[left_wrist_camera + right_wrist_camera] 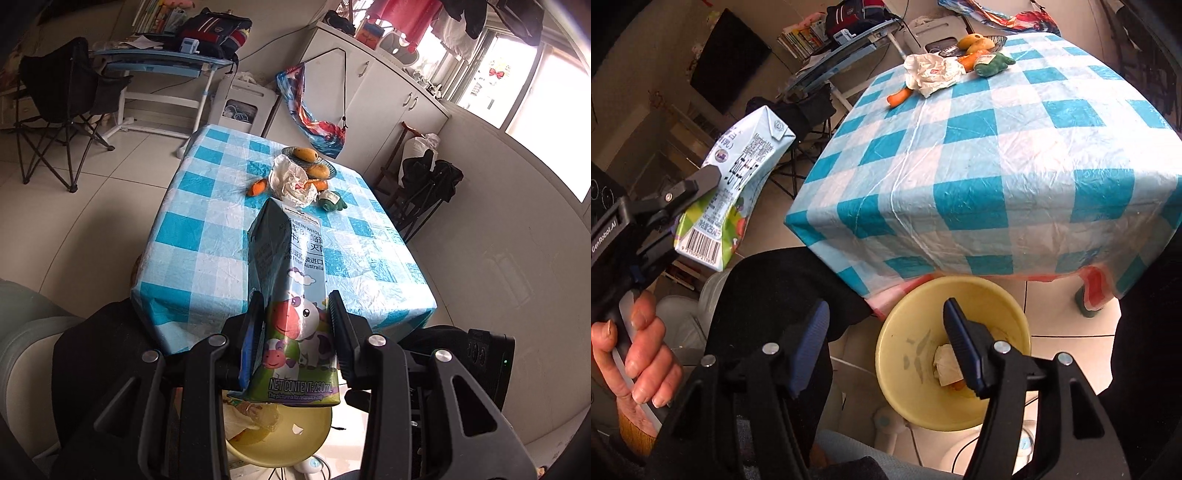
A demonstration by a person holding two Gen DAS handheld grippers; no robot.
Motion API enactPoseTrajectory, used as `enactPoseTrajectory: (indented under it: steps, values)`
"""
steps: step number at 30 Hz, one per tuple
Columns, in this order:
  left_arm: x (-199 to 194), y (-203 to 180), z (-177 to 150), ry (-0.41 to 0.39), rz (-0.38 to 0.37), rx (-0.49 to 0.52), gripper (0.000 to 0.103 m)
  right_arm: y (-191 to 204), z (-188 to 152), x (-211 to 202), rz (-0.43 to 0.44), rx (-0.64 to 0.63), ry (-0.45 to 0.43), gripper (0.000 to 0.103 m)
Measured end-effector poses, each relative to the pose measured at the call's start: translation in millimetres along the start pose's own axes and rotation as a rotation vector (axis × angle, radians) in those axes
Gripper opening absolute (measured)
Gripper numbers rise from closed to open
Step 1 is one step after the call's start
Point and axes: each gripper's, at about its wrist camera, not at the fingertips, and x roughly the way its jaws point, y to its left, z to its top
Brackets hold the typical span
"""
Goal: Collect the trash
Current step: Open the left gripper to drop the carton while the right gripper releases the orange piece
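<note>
At the left, the left gripper [297, 314] pinches the lower part of a blue-and-green 250 mL milk carton with a cartoon cow [295, 295], holding it off the near edge of the blue-and-white checked tablecloth [1015, 166] and above the round yellow plastic bin [908, 332] on the floor. To its right, the right gripper [882, 347] stands spread and empty over that bin, where a crumpled paper wad [945, 363] lies inside. Crumpled white paper [934, 72] rests near the tablecloth's far edge.
</note>
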Motion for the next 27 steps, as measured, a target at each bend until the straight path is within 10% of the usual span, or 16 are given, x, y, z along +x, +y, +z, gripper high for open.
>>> enactPoseTrajectory:
  steps: [7,18,27]
  values:
    - [15,-13,-30,0.129,-0.026,0.057,0.034,-10,0,-36,-0.011,0.062,-0.196,0.070]
    - [52,-23,-77,0.382,-0.010,0.129,0.035,-9,-1,-49,-0.023,0.047,-0.259,0.074]
    - [30,-14,-57,0.229,0.066,0.097,0.056,-5,-3,-48,-0.034,0.030,-0.255,0.075]
